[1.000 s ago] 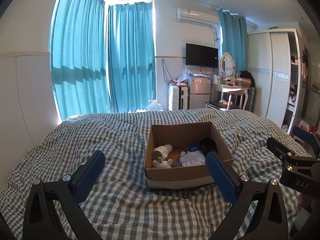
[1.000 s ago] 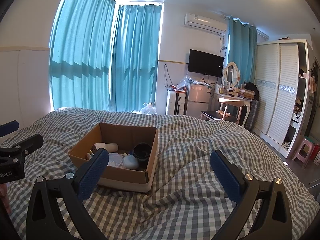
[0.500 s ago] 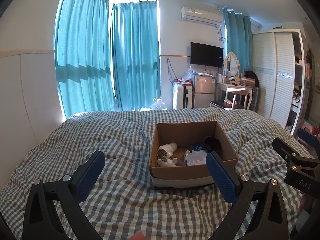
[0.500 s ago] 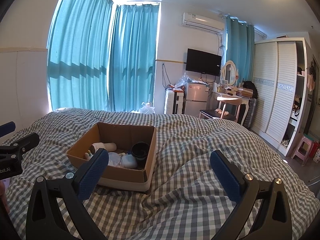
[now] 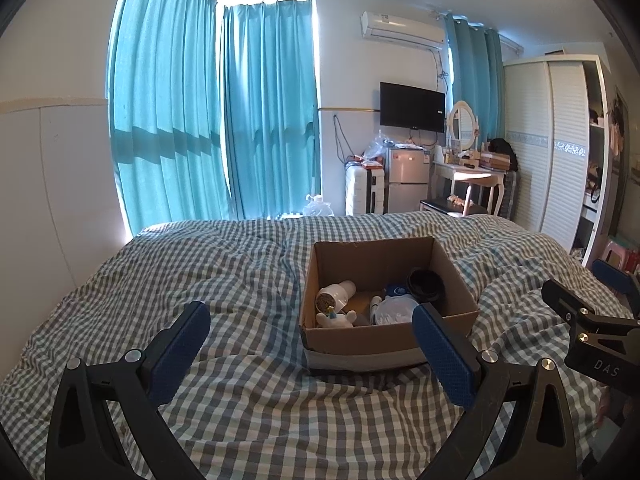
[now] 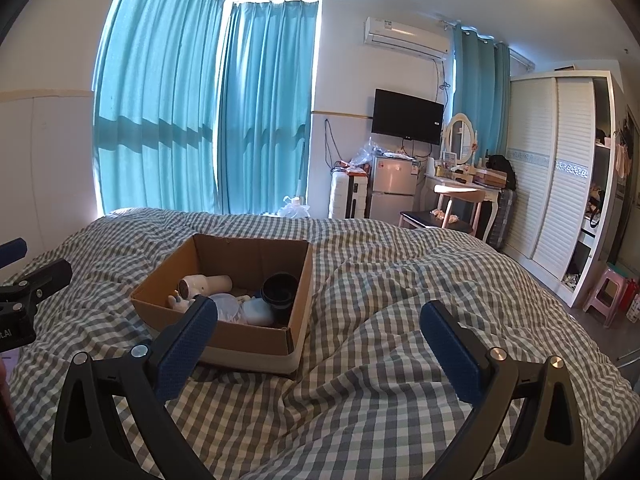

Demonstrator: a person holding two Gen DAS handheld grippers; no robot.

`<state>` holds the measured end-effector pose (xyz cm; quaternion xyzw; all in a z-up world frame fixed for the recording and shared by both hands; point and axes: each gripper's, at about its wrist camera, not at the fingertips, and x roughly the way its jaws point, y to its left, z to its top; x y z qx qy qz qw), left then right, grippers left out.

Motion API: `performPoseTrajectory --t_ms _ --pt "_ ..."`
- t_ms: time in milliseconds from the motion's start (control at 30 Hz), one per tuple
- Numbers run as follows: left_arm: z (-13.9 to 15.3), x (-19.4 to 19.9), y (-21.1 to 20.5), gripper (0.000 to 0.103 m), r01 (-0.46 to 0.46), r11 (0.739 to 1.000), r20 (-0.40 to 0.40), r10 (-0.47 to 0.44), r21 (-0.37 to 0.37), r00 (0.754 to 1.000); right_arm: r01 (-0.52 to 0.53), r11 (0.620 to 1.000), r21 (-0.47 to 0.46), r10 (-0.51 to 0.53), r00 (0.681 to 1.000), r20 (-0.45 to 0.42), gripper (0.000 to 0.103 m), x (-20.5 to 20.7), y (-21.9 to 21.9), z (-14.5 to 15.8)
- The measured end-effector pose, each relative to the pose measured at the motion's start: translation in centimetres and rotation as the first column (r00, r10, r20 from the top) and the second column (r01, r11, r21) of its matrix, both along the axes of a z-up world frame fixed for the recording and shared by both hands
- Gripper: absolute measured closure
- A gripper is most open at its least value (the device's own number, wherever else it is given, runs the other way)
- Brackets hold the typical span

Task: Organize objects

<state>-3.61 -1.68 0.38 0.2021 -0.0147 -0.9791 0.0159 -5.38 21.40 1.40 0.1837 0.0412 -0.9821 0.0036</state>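
Observation:
An open cardboard box [image 5: 384, 340] sits on the checked bed cover; it also shows in the right wrist view [image 6: 248, 342]. Inside lie a white hair dryer [image 5: 336, 294], a small white toy [image 5: 336, 320], a black bowl [image 5: 426, 282], a clear plastic lid [image 5: 394, 308] and a blue-labelled item. The dryer [image 6: 204, 284] and bowl [image 6: 280, 288] show in the right wrist view too. My left gripper [image 5: 310, 354] is open and empty, short of the box's near side. My right gripper [image 6: 318, 346] is open and empty, to the right of the box.
The grey-white checked bed cover [image 5: 240, 280] is rumpled, with folds around the box. Beyond the bed stand teal curtains [image 5: 264, 120], a small fridge [image 5: 404, 184], a dressing table [image 5: 468, 176] and a white wardrobe [image 5: 560, 148]. A pink stool [image 6: 604, 292] stands at the right.
Both grippers have drifted slightly; in the left wrist view the box has shifted a little to the right. Both stay open and empty. The box's contents have not moved.

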Motion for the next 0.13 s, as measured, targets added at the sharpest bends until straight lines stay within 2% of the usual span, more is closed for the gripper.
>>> performPoseTrajectory --t_ms 133 --pt "-0.19 0.06 -0.01 0.000 -0.022 1.000 0.001 0.022 -0.009 1.000 -0.002 1.000 -0.003 0.002 1.000 0.001 0.001 0.02 -0.01 -0.04"
